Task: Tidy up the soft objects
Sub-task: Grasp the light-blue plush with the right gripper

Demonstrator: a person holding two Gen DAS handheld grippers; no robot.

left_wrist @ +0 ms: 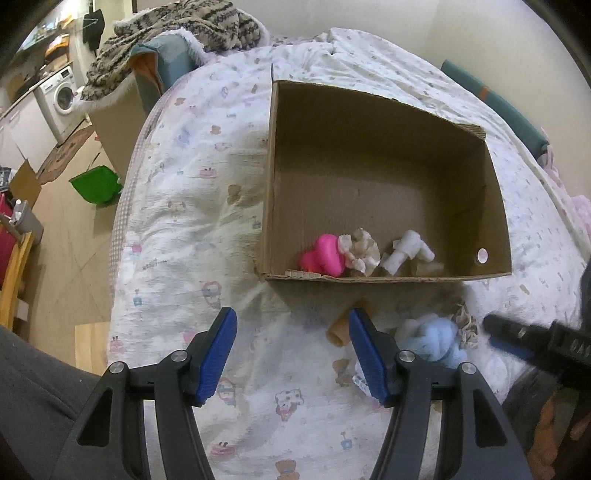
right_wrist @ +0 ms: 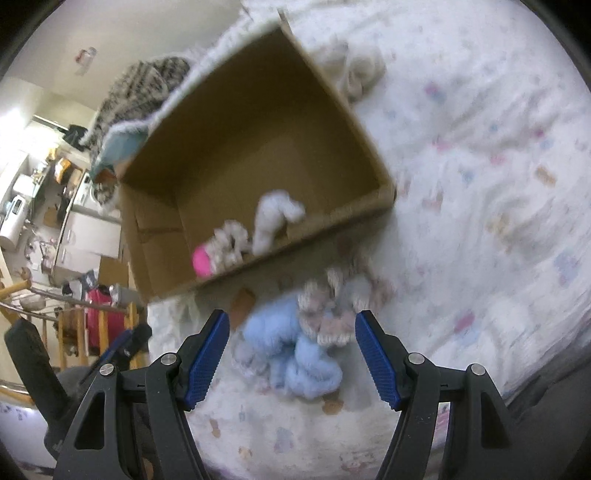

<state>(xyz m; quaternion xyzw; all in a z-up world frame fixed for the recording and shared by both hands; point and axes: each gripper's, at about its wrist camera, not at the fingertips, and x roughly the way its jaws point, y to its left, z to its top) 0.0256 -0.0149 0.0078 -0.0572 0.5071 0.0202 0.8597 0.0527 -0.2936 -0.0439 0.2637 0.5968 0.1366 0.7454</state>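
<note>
An open cardboard box (left_wrist: 491, 206) (right_wrist: 369, 155) lies on the bed. Inside, by its near wall, are a pink soft toy (left_wrist: 321, 258) (right_wrist: 202, 263), a beige scrunchie (left_wrist: 360, 251) (right_wrist: 231, 245) and a white soft toy (left_wrist: 404, 253) (right_wrist: 275, 218). In front of the box on the quilt lie a light blue soft toy (left_wrist: 434, 341) (right_wrist: 295, 350), a patterned scrunchie (left_wrist: 466, 325) (right_wrist: 332, 310) and a small tan tube (left_wrist: 341, 326) (right_wrist: 242, 301). My left gripper (left_wrist: 293, 354) is open and empty over the quilt. My right gripper (right_wrist: 291, 354) is open, its jaws astride the blue toy; the view is blurred.
The quilt (left_wrist: 207, 206) has a cartoon print. A striped blanket (left_wrist: 173, 33) lies over a box at the bed's far left. On the floor to the left are a green bin (left_wrist: 96, 182) and a washing machine (left_wrist: 61, 98). A cream cloth (right_wrist: 360, 72) lies behind the box.
</note>
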